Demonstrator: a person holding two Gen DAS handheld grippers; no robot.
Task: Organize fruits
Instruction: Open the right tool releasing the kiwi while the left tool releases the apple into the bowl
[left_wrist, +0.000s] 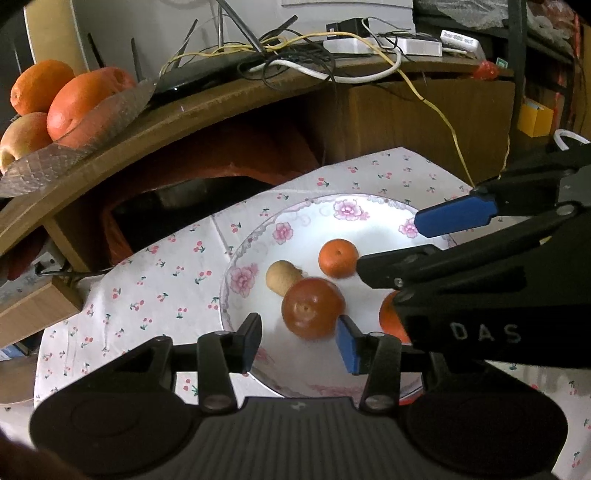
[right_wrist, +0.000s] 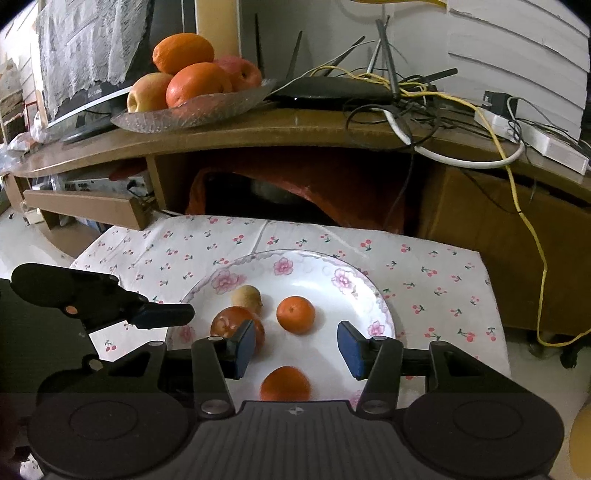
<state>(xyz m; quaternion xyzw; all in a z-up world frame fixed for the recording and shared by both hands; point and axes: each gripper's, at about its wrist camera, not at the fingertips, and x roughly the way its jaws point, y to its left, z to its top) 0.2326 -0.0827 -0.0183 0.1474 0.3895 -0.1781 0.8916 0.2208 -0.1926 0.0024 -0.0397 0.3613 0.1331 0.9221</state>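
Note:
A white flowered plate (left_wrist: 258, 236) (right_wrist: 325, 266) lies on a cherry-print cloth. On it sit a dark red round fruit (left_wrist: 312, 308) (right_wrist: 231, 319), a small tan fruit (left_wrist: 282, 277) (right_wrist: 246, 295), a small orange (left_wrist: 338, 257) (right_wrist: 295, 314) and a second orange (right_wrist: 285, 384) (left_wrist: 388, 321). My left gripper (left_wrist: 300, 341) is open just above the plate, with the red fruit close ahead between its fingers. My right gripper (right_wrist: 295, 349) is open over the plate, above the second orange. It reaches in from the right in the left wrist view (left_wrist: 399, 243).
A glass dish (right_wrist: 192, 110) (left_wrist: 55, 162) with oranges and apples stands on the wooden shelf (right_wrist: 295, 129) behind. A router, white power strips and tangled cables (right_wrist: 406, 99) cover the shelf's right part. A red bag fills the dark space under it.

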